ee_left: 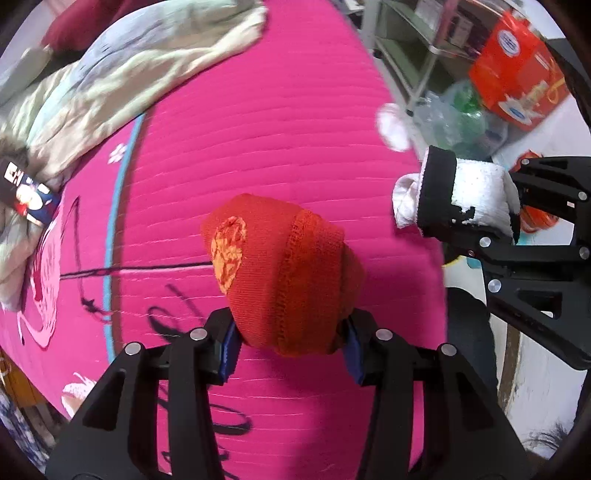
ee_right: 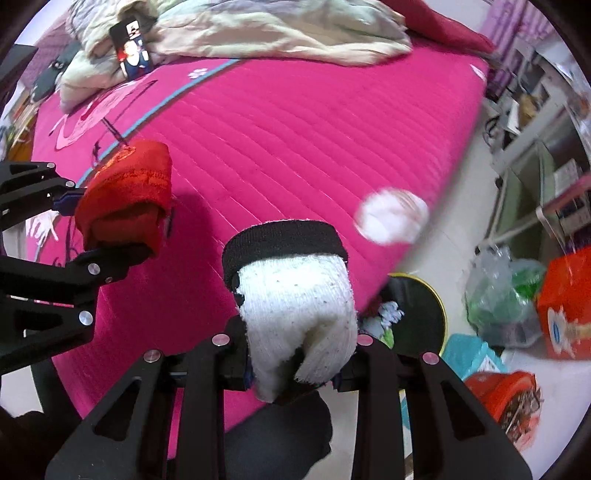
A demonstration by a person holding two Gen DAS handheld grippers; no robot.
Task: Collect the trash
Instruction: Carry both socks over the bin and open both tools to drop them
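Note:
My left gripper (ee_left: 290, 341) is shut on a rolled red sock (ee_left: 280, 269) and holds it above the pink bed; the sock also shows at the left of the right wrist view (ee_right: 127, 194). My right gripper (ee_right: 301, 363) is shut on a rolled white sock with a black cuff (ee_right: 295, 295), held over the bed's near edge; it also shows in the left wrist view (ee_left: 458, 197). A crumpled white paper ball (ee_right: 391, 216) lies near the bed's right edge, blurred, and shows in the left wrist view (ee_left: 393, 125). A black bin with a yellow rim (ee_right: 436, 295) stands on the floor beside the bed, with scraps inside.
The pink bedspread (ee_right: 295, 122) fills the middle. A rumpled pale quilt (ee_right: 258, 29) and a phone (ee_right: 131, 48) lie at the far side. On the floor to the right are a clear plastic bag (ee_right: 498, 295), an orange box (ee_right: 565, 295) and shelving (ee_right: 535, 147).

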